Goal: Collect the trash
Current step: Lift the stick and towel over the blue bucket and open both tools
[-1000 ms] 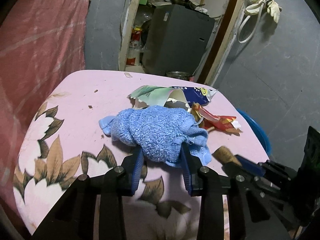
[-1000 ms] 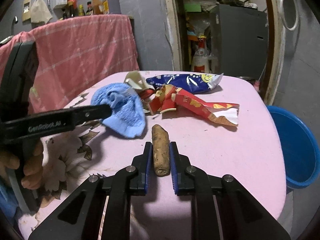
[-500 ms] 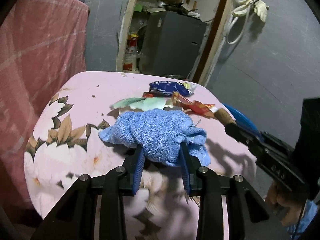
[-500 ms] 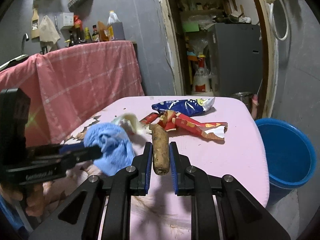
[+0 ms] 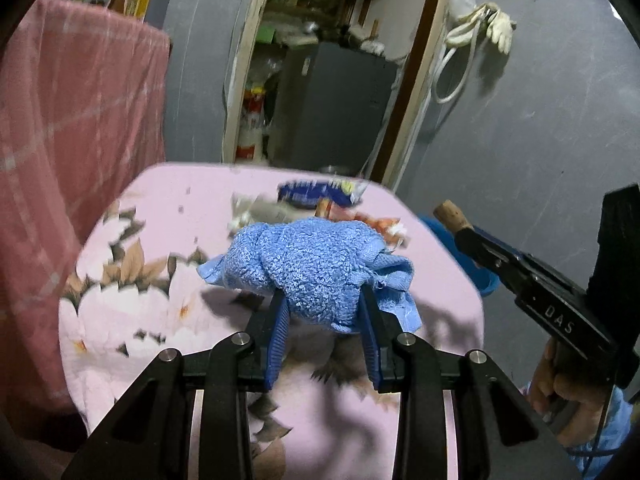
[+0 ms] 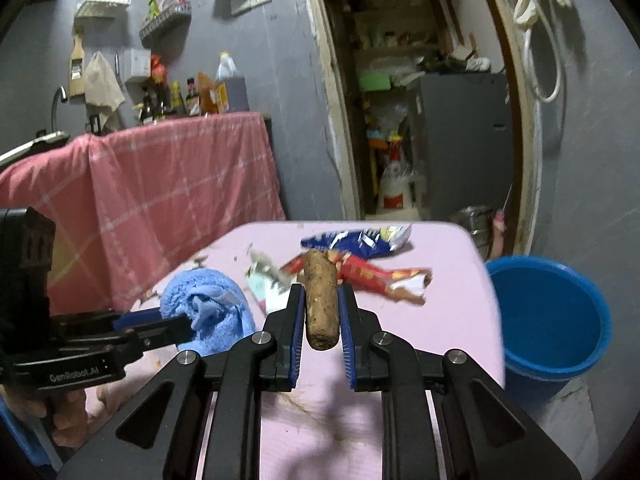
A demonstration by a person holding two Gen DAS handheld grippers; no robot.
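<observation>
Right wrist view: my right gripper (image 6: 319, 312) clamps one brown root (image 6: 320, 296) above the pink table (image 6: 452, 304), beside one blue bucket (image 6: 548, 320). My left gripper (image 5: 326, 312) pinches one blue towel (image 5: 312, 264). Two snack wrappers lie ahead: one blue (image 6: 360, 240), one red (image 6: 376, 276).

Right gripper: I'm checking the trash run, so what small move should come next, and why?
Probably carry the right gripper rightward over the blue bucket. It is shut on the brown root piece, lifted off the pink table, and the bucket stands open just beside the table's right edge.
</observation>
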